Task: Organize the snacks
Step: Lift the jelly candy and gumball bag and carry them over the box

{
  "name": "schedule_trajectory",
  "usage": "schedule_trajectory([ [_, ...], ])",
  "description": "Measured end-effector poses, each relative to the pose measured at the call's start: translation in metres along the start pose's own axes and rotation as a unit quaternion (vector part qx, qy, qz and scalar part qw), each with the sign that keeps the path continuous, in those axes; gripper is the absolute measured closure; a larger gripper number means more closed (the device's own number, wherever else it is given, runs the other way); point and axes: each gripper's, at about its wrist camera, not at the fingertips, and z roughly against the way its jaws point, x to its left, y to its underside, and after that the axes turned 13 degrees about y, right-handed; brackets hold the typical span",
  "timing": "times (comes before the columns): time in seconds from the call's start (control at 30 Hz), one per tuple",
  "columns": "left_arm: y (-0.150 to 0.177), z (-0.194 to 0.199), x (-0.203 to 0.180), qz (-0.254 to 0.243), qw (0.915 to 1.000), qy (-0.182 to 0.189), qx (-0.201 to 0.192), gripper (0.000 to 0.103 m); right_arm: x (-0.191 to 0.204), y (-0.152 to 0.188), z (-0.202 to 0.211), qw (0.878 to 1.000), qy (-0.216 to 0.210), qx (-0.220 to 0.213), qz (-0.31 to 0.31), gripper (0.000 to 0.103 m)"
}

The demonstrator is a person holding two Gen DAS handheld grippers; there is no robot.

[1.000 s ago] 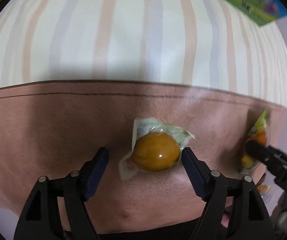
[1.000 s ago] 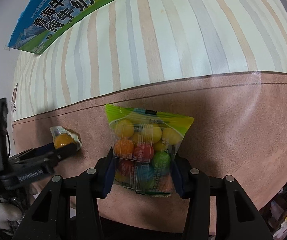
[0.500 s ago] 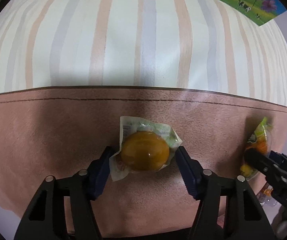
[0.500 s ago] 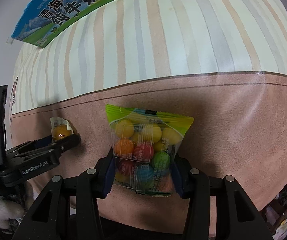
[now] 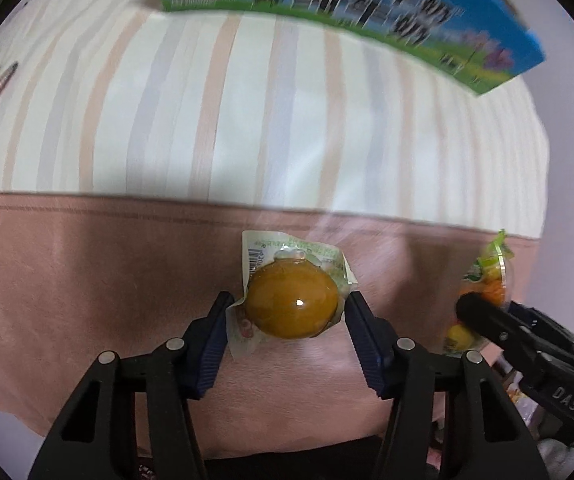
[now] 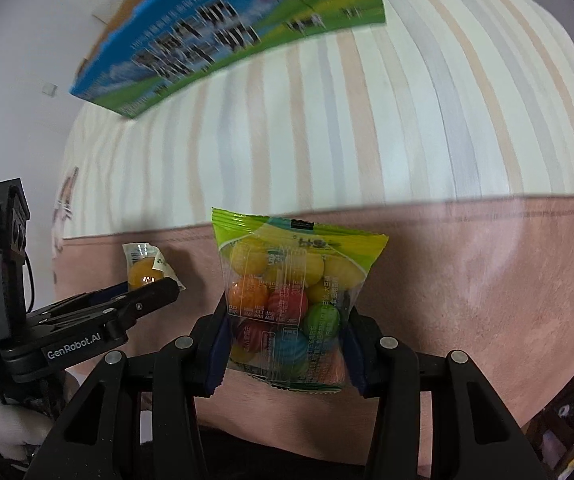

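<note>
A round orange jelly cup in a clear wrapper is pinched between the blue pads of the left hand-held gripper, above the pink-brown edge of a striped bedcover. A clear green-topped bag of coloured candy balls is clamped by the right hand-held gripper. A blue-and-green milk carton box is seen beyond, blurred.
</note>
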Motion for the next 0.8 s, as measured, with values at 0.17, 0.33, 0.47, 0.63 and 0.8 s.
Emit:
schedule_trajectory([
  [0.17,-0.022,0.048,-0.017,-0.011,0.9983,0.042,-0.04,0.049,0.001,-0.025,0.039,0.999,-0.021,-0.033,0.002,0.053],
  [0.33,-0.062,0.099,-0.045,-0.035,0.9935,0.075,-0.079,0.049,0.005,-0.064,0.086,0.996,-0.038,-0.08,0.01,0.053],
  [0.47,-0.104,0.116,-0.064,-0.06,0.9895,0.079,-0.106,0.049,0.012,-0.105,0.117,0.993,-0.042,-0.113,0.015,0.053],
  [0.63,-0.162,0.125,-0.072,-0.073,0.9863,0.069,-0.131,0.049,0.024,-0.162,0.137,0.989,-0.031,-0.14,0.022,0.053],
  [0.8,-0.227,0.121,-0.068,-0.067,0.9882,0.049,-0.129,0.049,0.046,-0.228,0.131,0.99,-0.015,-0.136,0.031,0.053],
])
